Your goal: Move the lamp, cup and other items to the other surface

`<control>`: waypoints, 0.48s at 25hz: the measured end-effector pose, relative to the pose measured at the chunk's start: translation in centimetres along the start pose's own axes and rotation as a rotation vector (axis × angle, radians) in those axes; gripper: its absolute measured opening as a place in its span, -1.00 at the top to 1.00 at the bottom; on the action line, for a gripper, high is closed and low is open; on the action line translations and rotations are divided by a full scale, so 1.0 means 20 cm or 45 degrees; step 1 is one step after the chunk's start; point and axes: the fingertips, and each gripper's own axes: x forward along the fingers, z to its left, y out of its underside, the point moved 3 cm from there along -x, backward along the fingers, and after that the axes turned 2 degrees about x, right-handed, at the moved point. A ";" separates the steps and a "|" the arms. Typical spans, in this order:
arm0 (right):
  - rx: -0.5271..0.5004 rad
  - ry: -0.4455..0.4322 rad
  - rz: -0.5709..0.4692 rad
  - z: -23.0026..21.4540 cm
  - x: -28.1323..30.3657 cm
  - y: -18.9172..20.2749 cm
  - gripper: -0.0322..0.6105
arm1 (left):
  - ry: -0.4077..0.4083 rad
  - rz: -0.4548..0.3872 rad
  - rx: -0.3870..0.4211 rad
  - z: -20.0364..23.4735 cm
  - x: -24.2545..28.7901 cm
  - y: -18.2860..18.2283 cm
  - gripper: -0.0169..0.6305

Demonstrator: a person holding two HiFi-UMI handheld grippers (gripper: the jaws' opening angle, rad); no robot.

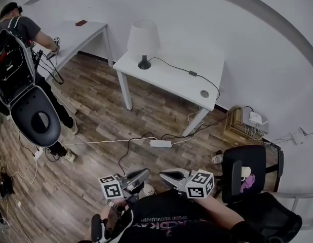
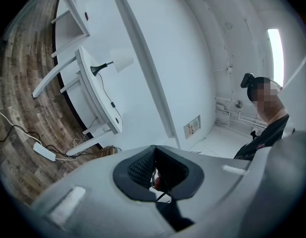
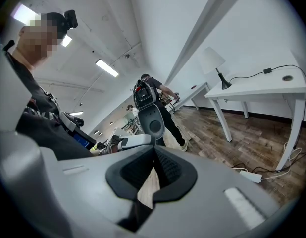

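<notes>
Far surface (image 1: pixel 171 80) holds the lamp (image 1: pixel 143 40): likely light and top-heavy, so take its stem. Your left gripper (image 1: pixel 144 175) and right gripper (image 1: pixel 165 175) are clenched, empty.

No text can be read with certainty. The shirt (image 1: pixel 166 221) at the bottom of the head view carries a row of large pink letters and a smaller white line above it, both upside down and too blurred to spell out. The left cube (image 1: pixel 112 187) and the right cube (image 1: pixel 199 184) bear black-and-white square code markers, not letters. In the left gripper view, a wall panel (image 2: pixel 192 127) has marks too small to read.
</notes>
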 end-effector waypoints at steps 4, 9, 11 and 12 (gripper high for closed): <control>0.005 0.008 -0.001 -0.01 0.01 -0.02 0.89 | -0.026 0.002 0.030 0.01 0.00 -0.03 0.94; -0.022 0.008 0.011 0.01 0.03 -0.04 0.89 | -0.008 -0.032 0.019 0.01 -0.02 -0.05 0.94; -0.030 0.017 0.007 0.00 0.03 -0.05 0.89 | -0.002 -0.047 0.013 0.02 -0.02 -0.07 0.94; -0.028 0.022 0.000 0.00 0.02 -0.06 0.89 | -0.002 -0.056 0.014 0.02 -0.02 -0.08 0.94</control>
